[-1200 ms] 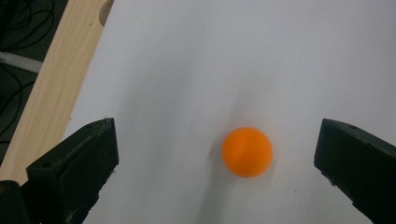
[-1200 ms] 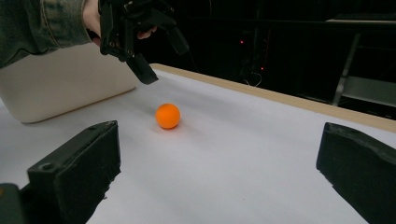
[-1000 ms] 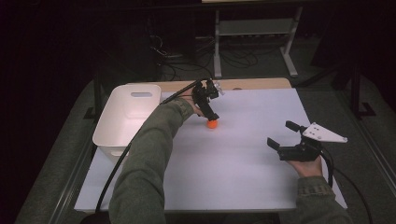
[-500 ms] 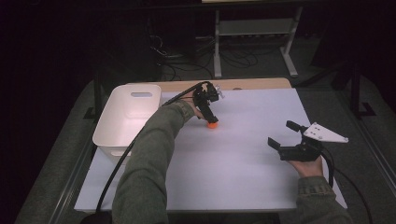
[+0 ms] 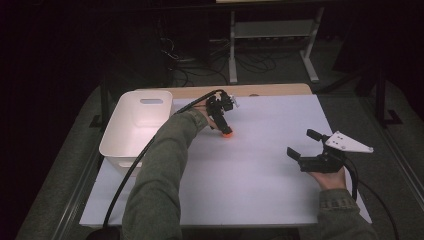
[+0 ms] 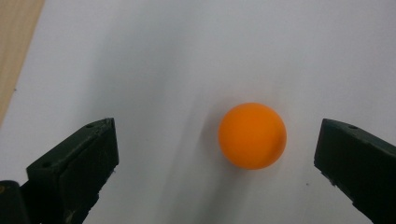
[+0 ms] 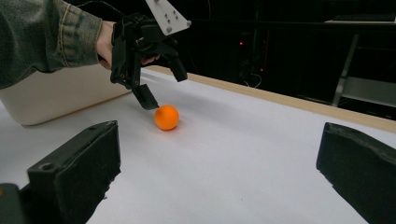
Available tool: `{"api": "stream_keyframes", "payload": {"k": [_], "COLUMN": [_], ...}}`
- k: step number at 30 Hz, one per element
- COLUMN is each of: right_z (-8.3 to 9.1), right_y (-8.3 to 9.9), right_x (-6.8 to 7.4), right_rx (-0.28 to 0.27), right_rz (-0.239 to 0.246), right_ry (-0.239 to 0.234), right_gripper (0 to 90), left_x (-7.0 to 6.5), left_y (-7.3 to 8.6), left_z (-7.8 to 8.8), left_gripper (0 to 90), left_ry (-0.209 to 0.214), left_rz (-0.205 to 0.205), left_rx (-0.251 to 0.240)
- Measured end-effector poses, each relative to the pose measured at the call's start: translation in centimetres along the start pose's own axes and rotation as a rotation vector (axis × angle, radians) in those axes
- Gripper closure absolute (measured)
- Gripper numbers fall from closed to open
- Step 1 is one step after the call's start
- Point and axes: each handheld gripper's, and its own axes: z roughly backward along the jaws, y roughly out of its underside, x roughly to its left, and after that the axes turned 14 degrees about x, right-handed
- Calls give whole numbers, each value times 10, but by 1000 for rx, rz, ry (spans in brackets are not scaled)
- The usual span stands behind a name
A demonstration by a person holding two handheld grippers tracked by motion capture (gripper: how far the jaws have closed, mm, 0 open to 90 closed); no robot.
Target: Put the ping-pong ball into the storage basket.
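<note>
Left tool [image 5: 224, 126] hangs wide open over the orange ball [image 6: 252, 135], centre of the frame on the white worktop [image 5: 260, 170]. Looks light, smooth, apt to roll; pinch across its middle.

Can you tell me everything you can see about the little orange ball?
The orange ball is small, round and smooth, with a dull, plastic-like look and no marks that show. It sits on the white table cover, toward the far side, a little way right of the white tub. The left gripper hangs over it with its jaws wide open, one on each side, and neither jaw touches it. The table cover under it is all that touches the ball.
</note>
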Motion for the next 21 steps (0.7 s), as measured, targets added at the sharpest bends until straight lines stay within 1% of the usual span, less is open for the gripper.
{"api": "stream_keyframes", "payload": {"k": [7,12,16,21], "right_z": [0,0,0,0], "right_y": [0,0,0,0], "right_x": [0,0,0,0], "right_rx": [1,1,-2,-4], "right_rz": [0,0,2,-1], "right_ry": [-1,-2,-3,-5], "right_gripper": [0,0,0,0], "left_x": [1,1,1,0], "left_y": [0,0,-1,-1], "left_z": [-4,-8,-13,-13], "left_gripper": [0,0,0,67], "left_ry": [18,37,40,46], "left_rz": [5,18,16,5], "left_rx": [14,27,53,58]}}
